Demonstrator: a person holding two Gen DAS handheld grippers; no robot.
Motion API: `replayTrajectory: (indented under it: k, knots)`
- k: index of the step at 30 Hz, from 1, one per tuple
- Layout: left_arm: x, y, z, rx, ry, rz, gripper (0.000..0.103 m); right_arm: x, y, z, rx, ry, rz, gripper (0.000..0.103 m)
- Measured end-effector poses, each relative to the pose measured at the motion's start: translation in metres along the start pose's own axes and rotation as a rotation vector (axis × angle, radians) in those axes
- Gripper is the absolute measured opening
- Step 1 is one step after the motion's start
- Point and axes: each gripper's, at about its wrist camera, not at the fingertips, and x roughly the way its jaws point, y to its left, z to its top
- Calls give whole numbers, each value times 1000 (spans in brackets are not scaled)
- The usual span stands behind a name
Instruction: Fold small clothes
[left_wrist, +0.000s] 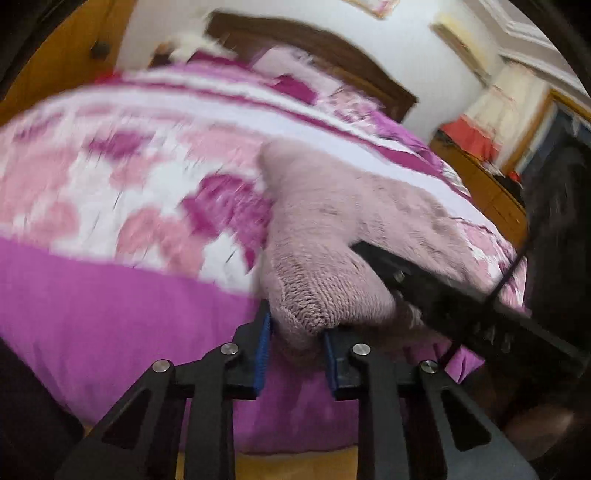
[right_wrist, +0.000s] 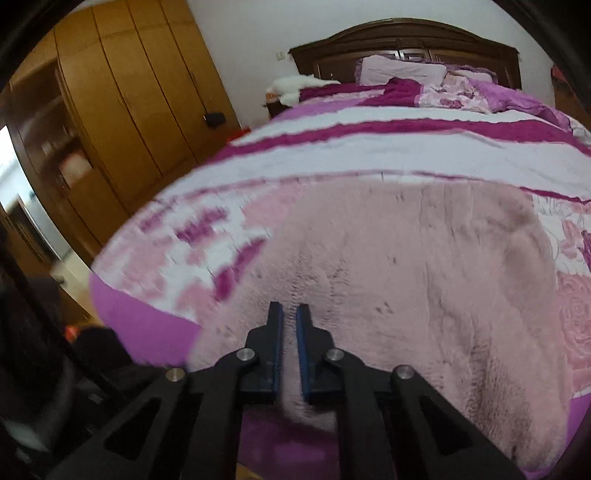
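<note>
A dusty-pink knitted garment (left_wrist: 332, 229) lies on a bed with a pink and magenta floral cover (left_wrist: 110, 184). My left gripper (left_wrist: 297, 328) is shut on a bunched edge of the garment near the bed's front edge. The right gripper's black body (left_wrist: 461, 302) crosses that view from the right, over the garment. In the right wrist view the garment (right_wrist: 424, 277) spreads wide over the cover (right_wrist: 351, 155). My right gripper (right_wrist: 289, 314) is nearly closed, with a fold of the garment's near edge between its blue pads.
A wooden wardrobe (right_wrist: 129, 110) stands left of the bed. A dark headboard (right_wrist: 406, 40) and pillows (right_wrist: 402, 70) are at the far end. A wooden dresser (left_wrist: 487, 192) stands right of the bed. A dark object (right_wrist: 96, 347) lies on the floor at left.
</note>
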Motion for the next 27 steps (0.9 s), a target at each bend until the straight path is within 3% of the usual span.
replayTrajectory:
  k: [2, 6, 10, 12, 15, 16, 19, 24, 26, 27]
  knots:
    - [4, 13, -5, -102, 44, -24, 0, 5, 1, -7, -15, 13, 2, 3]
    - [8, 34, -4, -252, 101, -113, 0, 10, 13, -10, -130, 28, -83, 1]
    - [2, 32, -8, -213, 113, -116, 0, 5, 10, -8, -97, 19, -79, 1]
    - [-5, 28, -11, -191, 158, -122, 0, -7, 9, -3, -91, 10, -70, 2]
    - [-15, 25, -15, -162, 244, -45, 0, -35, 5, 7, -83, -33, -72, 2]
    - [-20, 24, -16, -154, 250, -50, 0, -42, 3, 10, -86, -42, -85, 2]
    - [-48, 13, -7, -89, 170, -81, 0, -67, -7, 14, -91, -67, -152, 2]
    - [-80, -21, 8, 131, 21, -41, 0, -91, -37, 3, -6, -67, -222, 2]
    - [-85, -27, 9, 174, 5, -25, 0, -101, -51, -4, 52, -63, -252, 7]
    - [-84, -30, 11, 188, 6, -21, 1, -106, -59, -8, 87, -59, -263, 14]
